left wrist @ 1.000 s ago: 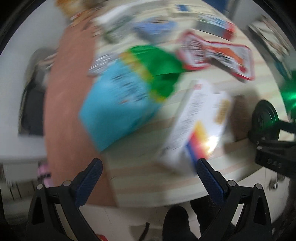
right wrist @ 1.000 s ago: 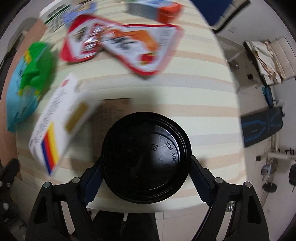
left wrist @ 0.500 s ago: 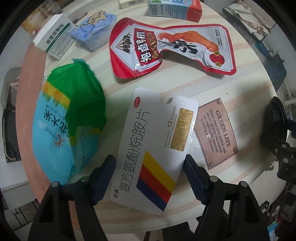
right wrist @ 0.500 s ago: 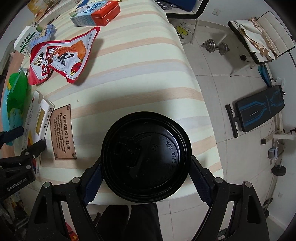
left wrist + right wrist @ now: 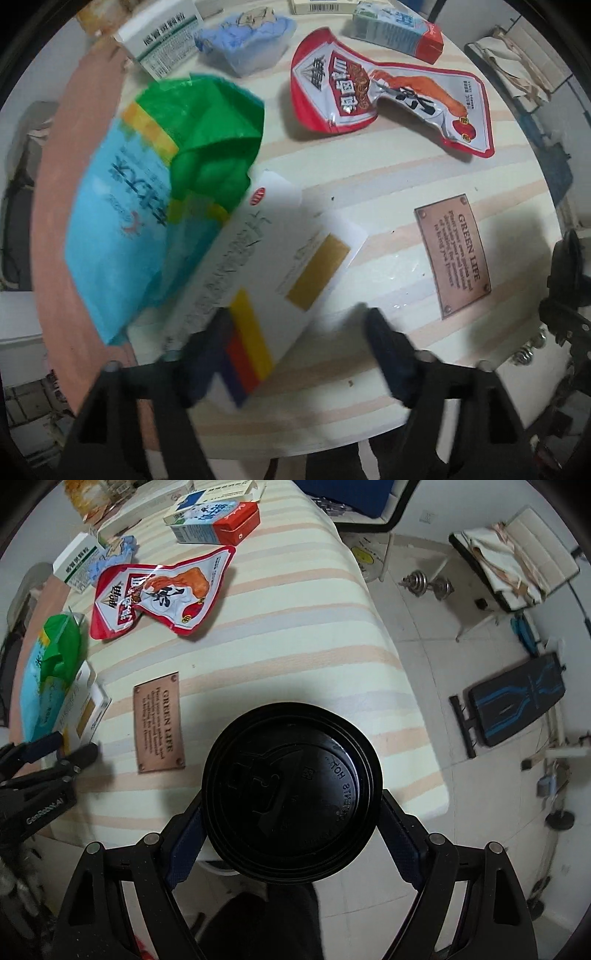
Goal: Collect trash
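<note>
Trash: scattered over the striped desk [image 5: 295,602], with one piece carried in the right hand-held gripper.
Black lid: the round black cup lid [image 5: 291,790] sits between the blue pads of the right hand-held gripper [image 5: 291,834], gripped at its rim on both sides, above the near desk edge.
White medicine box: the flat white medicine box [image 5: 266,266] with a yellow, red and blue stripe lies near the desk's front edge, its upper end overlapping the blue and green bag [image 5: 147,192].
Left hand-held gripper: the left hand-held gripper [image 5: 295,354] points down over the box, its jaws opening; the left pad covers the box's striped corner, the right pad stands clear over bare desk, blurred.
Red pouch: the crumpled red snack pouch [image 5: 391,99] lies further back, apart from the box.
Carton: a blue and red carton [image 5: 399,29] lies at the far edge.
Plaque: a brown plaque [image 5: 452,254] is fixed flat on the desk, right of the box.
</note>
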Motion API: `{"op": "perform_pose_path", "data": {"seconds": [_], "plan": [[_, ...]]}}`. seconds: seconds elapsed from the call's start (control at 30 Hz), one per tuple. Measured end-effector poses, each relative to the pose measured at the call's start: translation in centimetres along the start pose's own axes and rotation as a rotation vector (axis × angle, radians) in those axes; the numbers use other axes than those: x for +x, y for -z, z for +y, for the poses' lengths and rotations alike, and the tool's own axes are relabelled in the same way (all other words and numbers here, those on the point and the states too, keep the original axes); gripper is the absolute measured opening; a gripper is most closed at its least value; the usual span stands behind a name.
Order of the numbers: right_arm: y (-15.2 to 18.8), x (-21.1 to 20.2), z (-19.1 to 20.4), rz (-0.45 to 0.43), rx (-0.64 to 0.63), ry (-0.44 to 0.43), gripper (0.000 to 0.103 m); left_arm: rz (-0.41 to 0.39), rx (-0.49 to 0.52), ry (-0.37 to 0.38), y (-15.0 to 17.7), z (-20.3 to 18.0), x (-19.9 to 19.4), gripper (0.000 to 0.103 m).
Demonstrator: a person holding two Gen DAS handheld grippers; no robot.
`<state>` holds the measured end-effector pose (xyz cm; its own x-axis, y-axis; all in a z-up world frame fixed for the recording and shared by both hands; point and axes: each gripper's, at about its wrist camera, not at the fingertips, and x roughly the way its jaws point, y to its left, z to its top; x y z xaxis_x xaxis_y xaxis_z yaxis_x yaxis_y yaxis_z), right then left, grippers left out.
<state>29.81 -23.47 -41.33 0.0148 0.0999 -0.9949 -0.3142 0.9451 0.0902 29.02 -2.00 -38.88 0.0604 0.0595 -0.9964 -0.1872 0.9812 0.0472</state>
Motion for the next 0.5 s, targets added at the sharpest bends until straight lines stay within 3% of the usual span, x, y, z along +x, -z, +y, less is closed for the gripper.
{"op": "perform_pose_path", "data": {"seconds": [0.07, 0.3, 0.47, 0.5], "plan": [[0.2, 0.0, 0.3, 0.006, 0.008, -0.004, 0.087, 0.005, 0.028, 0.002, -0.2, 0.2, 0.4, 0.087], [0.5, -0.3, 0.2, 0.008, 0.017, -0.043, 0.087, -0.063, 0.146, -0.031, -0.8, -0.4, -2.2, 0.088], [-0.7, -0.2, 0.2, 0.017, 0.016, -0.052, 0.087, 0.018, 0.272, -0.129, -2.4, -0.3, 0.8, 0.088], [-1.0, 0.0, 0.2, 0.024, 0.016, -0.055, 0.087, 0.034, 0.282, -0.135, -2.7, -0.2, 1.4, 0.093]]}}
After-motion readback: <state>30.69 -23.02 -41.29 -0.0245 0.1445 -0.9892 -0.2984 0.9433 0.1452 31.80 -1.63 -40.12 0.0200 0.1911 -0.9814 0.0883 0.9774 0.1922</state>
